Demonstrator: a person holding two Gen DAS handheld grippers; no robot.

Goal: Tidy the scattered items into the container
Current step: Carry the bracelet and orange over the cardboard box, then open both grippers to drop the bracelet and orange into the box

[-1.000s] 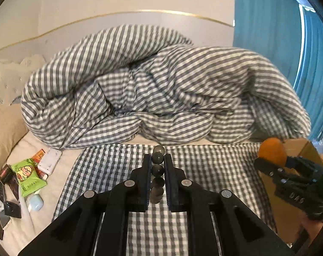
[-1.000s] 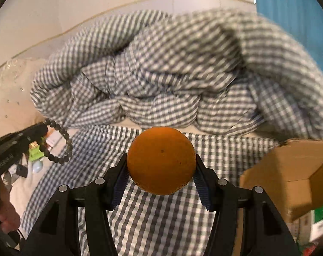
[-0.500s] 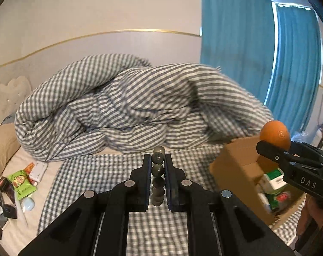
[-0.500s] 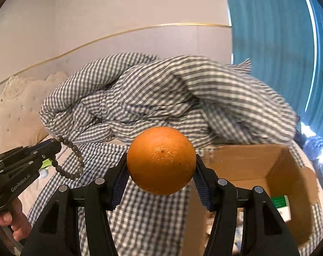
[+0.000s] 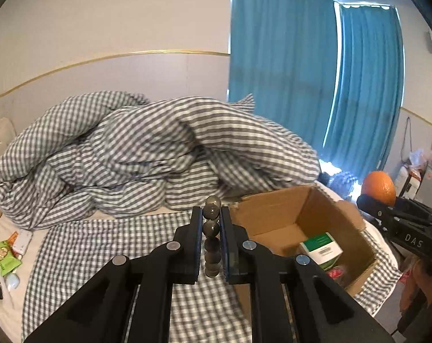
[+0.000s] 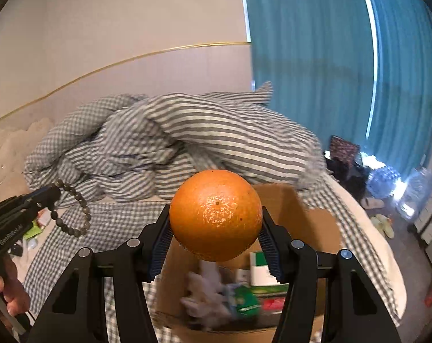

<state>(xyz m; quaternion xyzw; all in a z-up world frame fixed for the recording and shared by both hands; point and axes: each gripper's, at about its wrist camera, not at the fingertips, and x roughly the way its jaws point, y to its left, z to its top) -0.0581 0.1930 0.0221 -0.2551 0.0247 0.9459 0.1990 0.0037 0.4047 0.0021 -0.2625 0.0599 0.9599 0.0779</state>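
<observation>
My left gripper (image 5: 211, 214) is shut on a string of dark grey beads (image 5: 211, 230), which hangs in a loop from its tip (image 6: 73, 211) in the right wrist view. My right gripper (image 6: 216, 217) is shut on an orange (image 6: 216, 214) and holds it above the open cardboard box (image 6: 310, 228). In the left wrist view the orange (image 5: 378, 186) hangs past the box's right side. The cardboard box (image 5: 278, 208) stands on the checked sheet to the right of my left gripper. A green and white carton (image 5: 321, 247) and other small items lie inside it.
A crumpled grey checked duvet (image 5: 130, 154) fills the back of the bed. Loose items lie at the bed's left edge, among them a green snack packet (image 5: 1, 257) and a white device (image 5: 23, 240). Blue curtains (image 5: 315, 85) hang at the right, with floor clutter below.
Both grippers have swung right and risen, each keeping its hold. The cardboard box has come into fuller view. The orange now hangs over the box opening.
</observation>
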